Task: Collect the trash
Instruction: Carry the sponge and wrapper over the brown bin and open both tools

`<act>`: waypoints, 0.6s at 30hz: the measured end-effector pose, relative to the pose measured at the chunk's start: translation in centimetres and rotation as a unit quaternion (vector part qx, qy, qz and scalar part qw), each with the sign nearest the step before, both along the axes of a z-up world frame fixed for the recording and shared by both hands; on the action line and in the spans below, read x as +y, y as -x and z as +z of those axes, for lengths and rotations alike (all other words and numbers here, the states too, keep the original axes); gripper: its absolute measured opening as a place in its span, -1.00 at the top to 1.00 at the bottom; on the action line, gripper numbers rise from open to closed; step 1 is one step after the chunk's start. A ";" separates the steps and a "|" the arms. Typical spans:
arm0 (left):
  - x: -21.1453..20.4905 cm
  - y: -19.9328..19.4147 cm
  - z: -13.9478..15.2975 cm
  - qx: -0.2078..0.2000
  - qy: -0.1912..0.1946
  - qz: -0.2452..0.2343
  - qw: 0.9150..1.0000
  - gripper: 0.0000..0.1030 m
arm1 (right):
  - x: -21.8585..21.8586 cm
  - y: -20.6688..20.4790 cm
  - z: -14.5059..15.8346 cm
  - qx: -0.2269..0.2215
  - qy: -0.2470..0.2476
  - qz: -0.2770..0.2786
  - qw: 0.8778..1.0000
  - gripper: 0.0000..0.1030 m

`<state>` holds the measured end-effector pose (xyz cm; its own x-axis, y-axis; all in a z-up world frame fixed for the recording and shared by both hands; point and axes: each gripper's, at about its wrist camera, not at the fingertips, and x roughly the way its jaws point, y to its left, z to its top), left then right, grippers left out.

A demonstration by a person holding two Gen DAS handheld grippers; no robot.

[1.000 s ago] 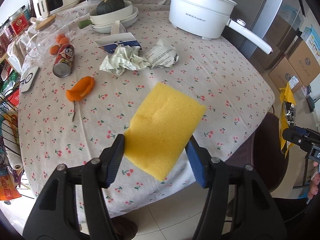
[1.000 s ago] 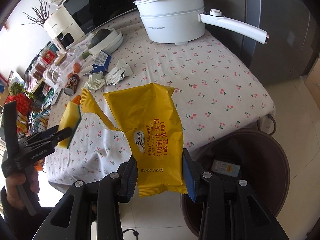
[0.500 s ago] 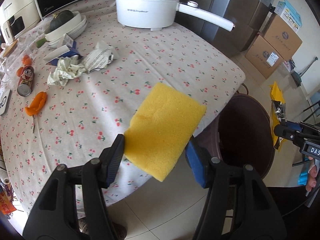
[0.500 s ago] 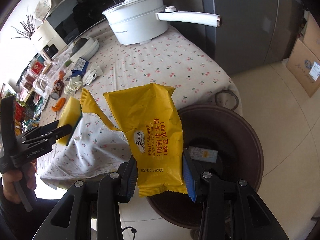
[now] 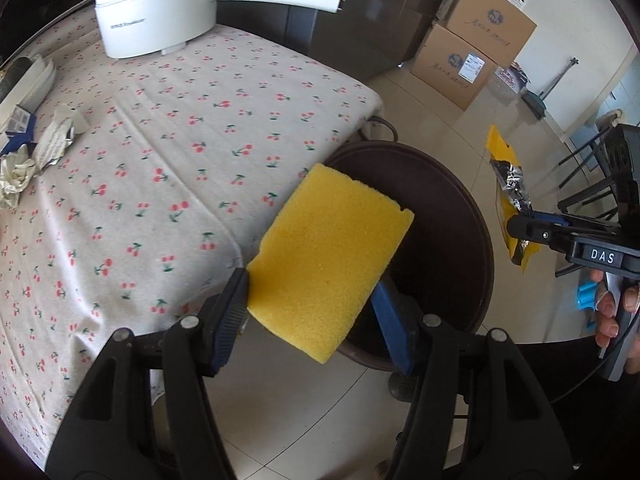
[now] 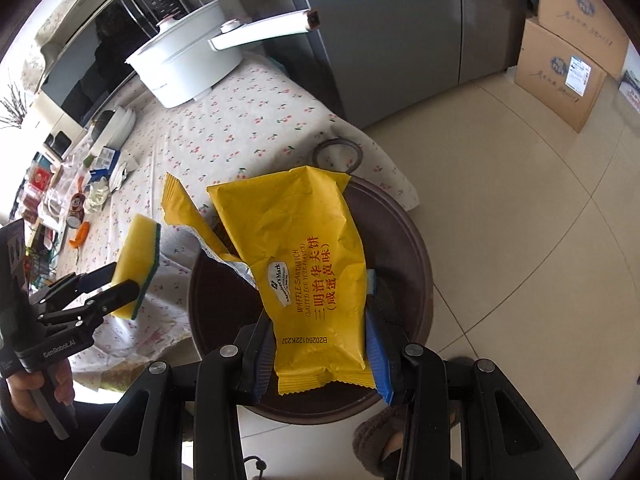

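Jaws of the right gripper point(image 6: 320, 354) pinch the lower part of a yellow snack wrapper point(image 6: 304, 264), one blue-padded finger on each side edge. It stands upright between them, its torn top flapping open to the left and showing silver lining. Directly beyond and below these jaws sits a dark brown round trash bin point(image 6: 412, 248) on the tiled floor, so the wrapper hangs over its open mouth. A small pale item lies inside the bin, too hidden to name.

Jaws of the left gripper point(image 5: 310, 300) clamp a yellow sponge point(image 5: 328, 256) by its lower half; from the right wrist view a green scouring layer shows on one face. The sponge tilts up and to the right from the jaws, overlapping the bin's near rim, with the bin opening just beyond it.

To the left of both grippers spreads the tabletop point(image 5: 160, 160), covered in a cherry-print cloth whose corner drapes down beside the bin. At its far end stands a white electric pot point(image 5: 152, 12) with a long handle pointing right. Crumpled paper and tissue point(image 5: 36, 156) lie at the far left of the tabletop, well apart from either gripper. Cardboard boxes point(image 5: 476, 44) are stacked on the floor far beyond the bin.
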<state>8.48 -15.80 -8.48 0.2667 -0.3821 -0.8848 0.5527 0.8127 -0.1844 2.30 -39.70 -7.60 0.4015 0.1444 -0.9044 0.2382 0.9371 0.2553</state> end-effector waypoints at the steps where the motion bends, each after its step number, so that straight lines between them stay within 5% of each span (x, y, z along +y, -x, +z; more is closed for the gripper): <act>1: -0.5 0.1 -0.2 0.000 0.001 -0.006 1.000 -0.24 | -0.4 0.2 -0.1 0.001 -0.001 -0.004 1.000 0.20; 5: -1.8 0.3 -0.6 -0.004 -0.001 -0.023 1.000 -0.34 | -1.4 0.7 -0.4 0.004 -0.002 -0.012 1.000 0.20; 9: -1.7 0.1 -0.6 -0.009 -0.003 -0.012 1.000 -0.65 | -1.7 0.9 -0.5 0.006 0.000 -0.011 1.000 0.19; 18: 0.9 -0.5 -0.1 -0.006 -0.007 0.025 1.000 -0.66 | -0.8 0.6 -0.7 0.008 0.002 -0.006 1.000 0.16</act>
